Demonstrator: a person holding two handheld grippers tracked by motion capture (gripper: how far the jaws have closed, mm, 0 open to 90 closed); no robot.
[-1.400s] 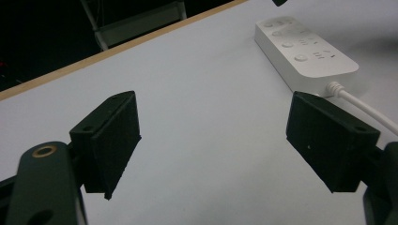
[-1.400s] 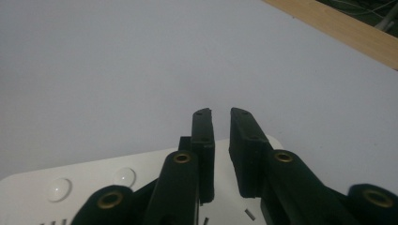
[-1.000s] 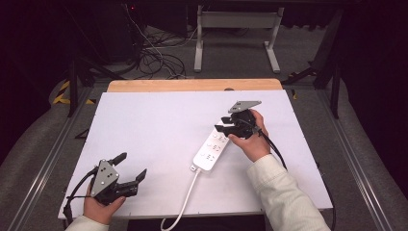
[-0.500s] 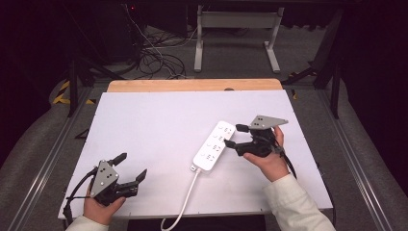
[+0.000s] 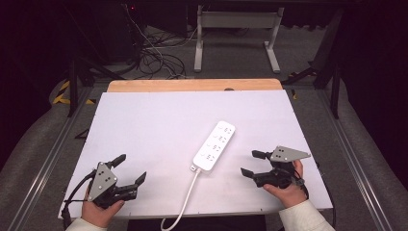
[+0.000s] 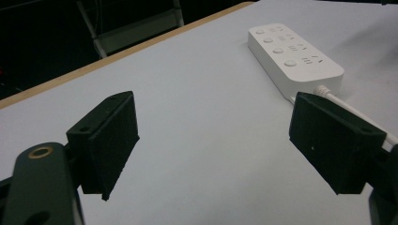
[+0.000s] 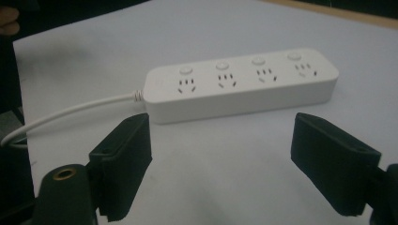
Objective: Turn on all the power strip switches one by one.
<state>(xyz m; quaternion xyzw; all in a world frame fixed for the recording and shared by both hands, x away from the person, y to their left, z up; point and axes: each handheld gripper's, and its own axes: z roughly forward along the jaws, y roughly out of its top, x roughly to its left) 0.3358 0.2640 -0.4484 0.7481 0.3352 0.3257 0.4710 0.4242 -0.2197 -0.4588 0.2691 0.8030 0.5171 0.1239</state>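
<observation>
White table with one power strip

A white four-outlet power strip lay flat near the middle, its white cord trailing off the near edge; a wooden strip edged the far side.

3 cameras are used: 1 fixed overhead, 1 carried on each tool.

The white surface is seen from above the near edge in the high view, faced forward and down, far enough back that the floor and cables beyond are included. The left gripper view is taken low and close from the left tool, aimed across the surface toward the power strip at its upper right. The right gripper view is taken low and closer from the right tool, with the strip broadside ahead. The strip and its cord are shared by all 3 views.
</observation>
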